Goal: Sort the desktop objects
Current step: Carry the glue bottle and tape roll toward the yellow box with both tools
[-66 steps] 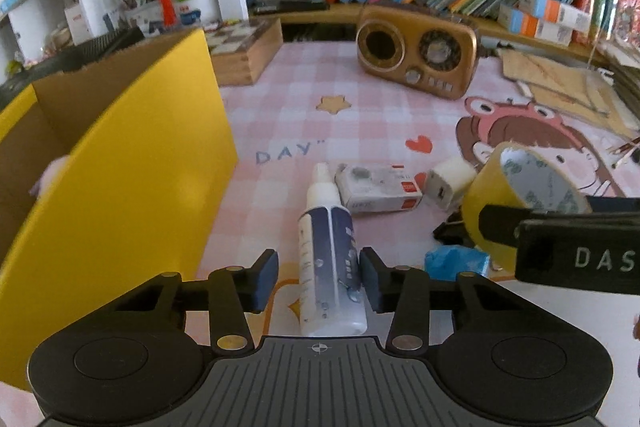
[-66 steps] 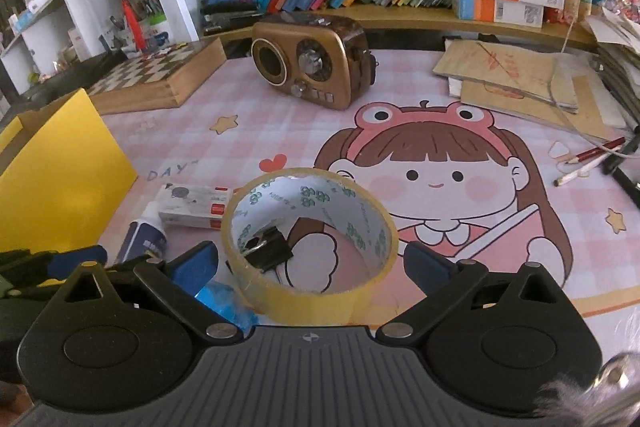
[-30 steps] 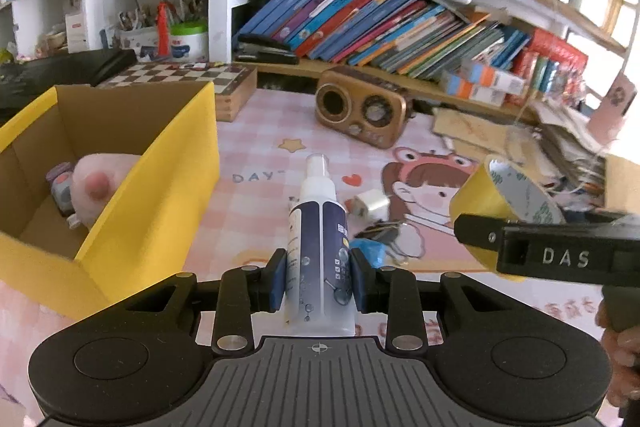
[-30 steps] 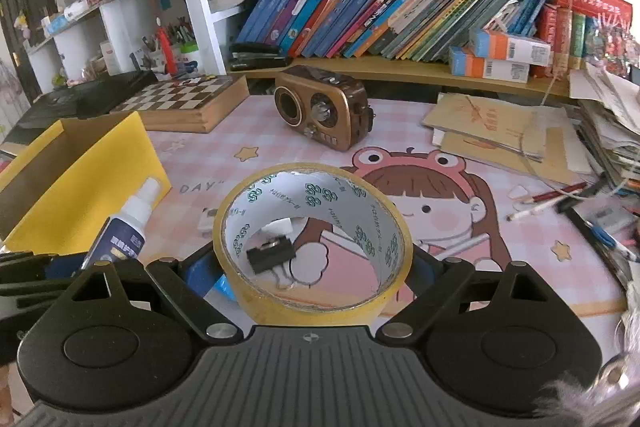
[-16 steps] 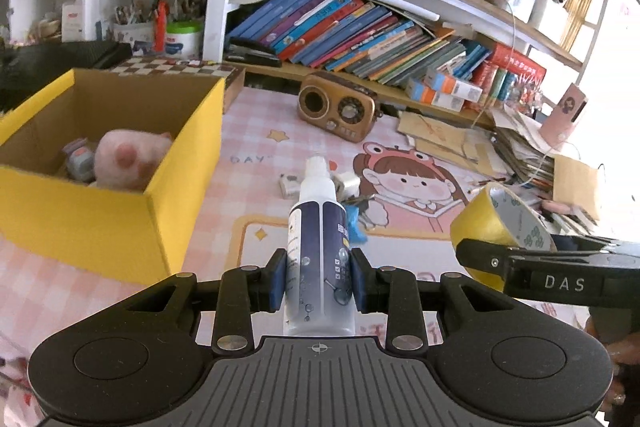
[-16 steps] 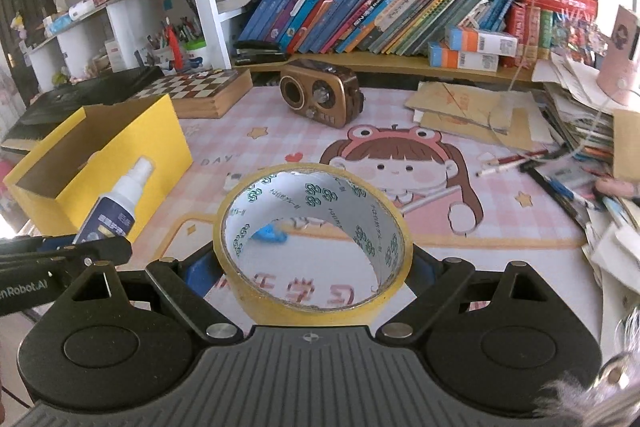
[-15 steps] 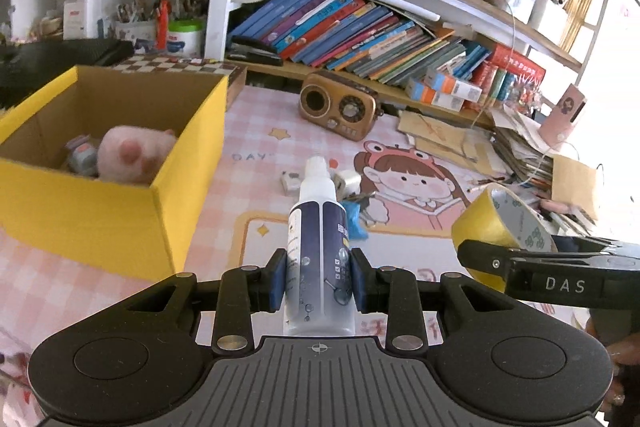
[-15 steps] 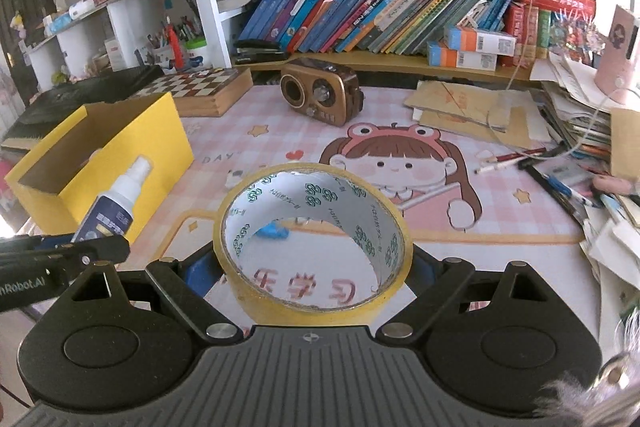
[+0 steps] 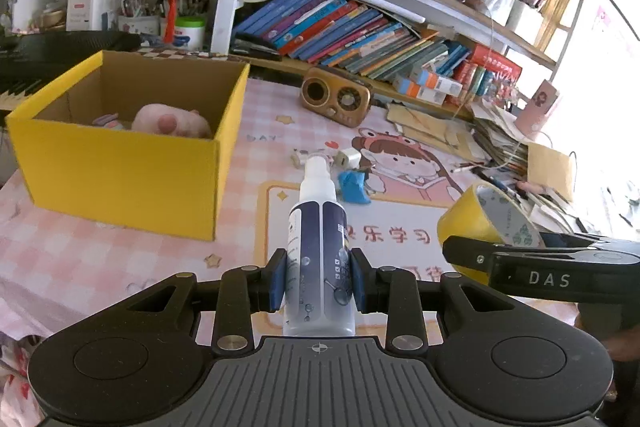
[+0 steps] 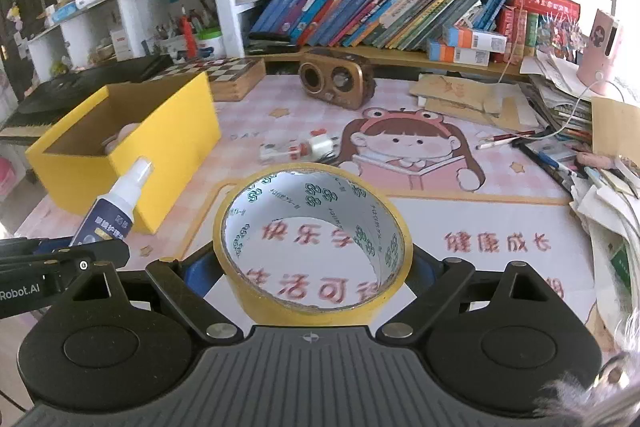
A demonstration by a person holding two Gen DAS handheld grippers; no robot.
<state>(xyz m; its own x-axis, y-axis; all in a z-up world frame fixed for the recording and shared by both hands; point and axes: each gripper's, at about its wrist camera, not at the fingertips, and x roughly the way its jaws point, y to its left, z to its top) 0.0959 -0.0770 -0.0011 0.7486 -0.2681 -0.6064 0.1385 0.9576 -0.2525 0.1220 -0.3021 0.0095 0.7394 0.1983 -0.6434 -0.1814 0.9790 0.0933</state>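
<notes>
My left gripper (image 9: 318, 277) is shut on a white spray bottle (image 9: 318, 227) with a dark blue label, held above the desk mat with its nozzle pointing away. The same bottle (image 10: 116, 205) shows at the left of the right wrist view. A roll of yellow tape (image 10: 314, 239) sits between the blue pads of my right gripper (image 10: 308, 273), gripped across its width; in the left wrist view the tape (image 9: 484, 219) is at the right. An open yellow box (image 9: 120, 151) stands on the left with a pink plush toy (image 9: 170, 121) inside.
On the pink cartoon mat (image 10: 480, 219) lie a small white-and-red box (image 10: 280, 149), a white cube (image 9: 347, 158) and a blue crumpled piece (image 9: 354, 183). A brown radio (image 10: 338, 79), a chessboard box (image 10: 228, 71), bookshelves and paper piles on the right ring the desk.
Both grippers have pulled back from the desk with their loads, so the box and loose items look smaller and farther. The yellow box's whole front face now shows.
</notes>
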